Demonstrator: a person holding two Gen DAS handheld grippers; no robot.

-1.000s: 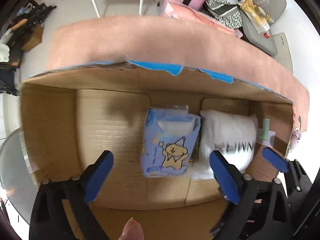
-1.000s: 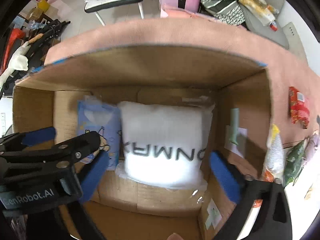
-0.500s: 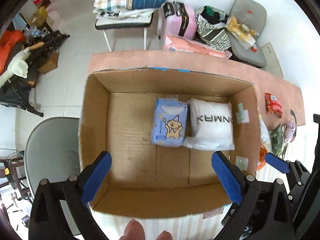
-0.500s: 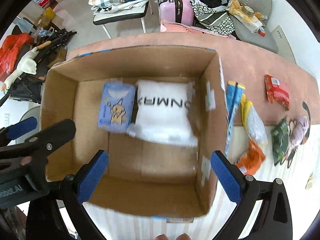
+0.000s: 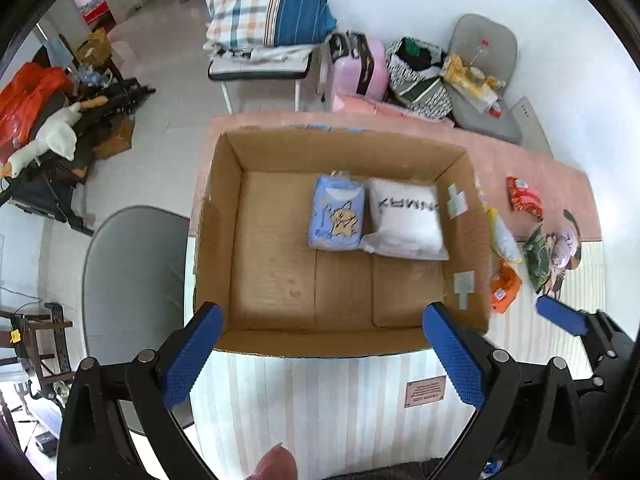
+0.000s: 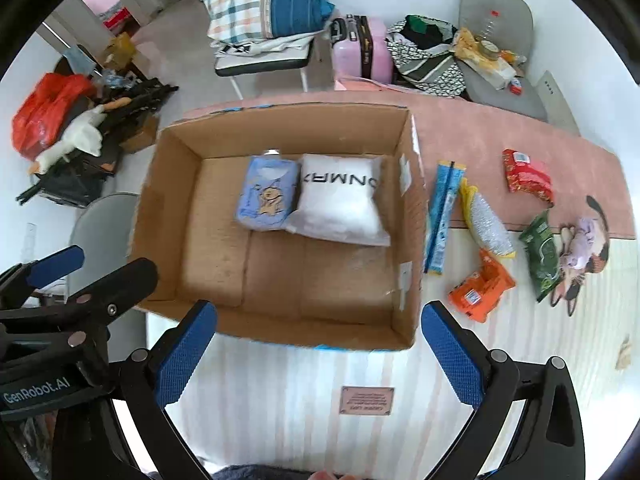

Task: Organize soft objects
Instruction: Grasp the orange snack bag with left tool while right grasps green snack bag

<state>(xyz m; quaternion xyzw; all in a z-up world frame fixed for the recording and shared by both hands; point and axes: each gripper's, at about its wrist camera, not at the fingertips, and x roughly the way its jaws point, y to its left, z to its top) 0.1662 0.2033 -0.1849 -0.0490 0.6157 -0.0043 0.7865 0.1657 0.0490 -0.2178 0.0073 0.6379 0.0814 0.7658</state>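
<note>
left hand-held gripper (image 5: pixel 322 354): jaws spread wide, holds nothing, touches nothing; blue ribbed pads on black arms
right hand-held gripper (image 6: pixel 318 350): jaws wide apart, empty, nothing touched; same blue textured pads
cardboard box (image 5: pixel 276 280): open-top, corrugated brown, just ahead of both hand-held grippers, on the tabletop (image 6: pixel 280 380)
blue pack (image 5: pixel 337 218): soft plastic-wrapped, cartoon print, flat on box floor ahead of left hand-held gripper, toward far wall
white pack (image 5: pixel 404 220): puffy, clear wrap, black lettering, touching blue pack on its right
loose packs: ahead-right of right hand-held gripper, outside box; orange pouch (image 6: pixel 480 290), green bag (image 6: pixel 542 254), red bag (image 6: pixel 528 174), yellow-trimmed mesh pack (image 6: pixel 486 220), long blue strip pack (image 6: pixel 442 216) beside box wall
tabletop: pale striped cloth near, pink cloth far
</note>
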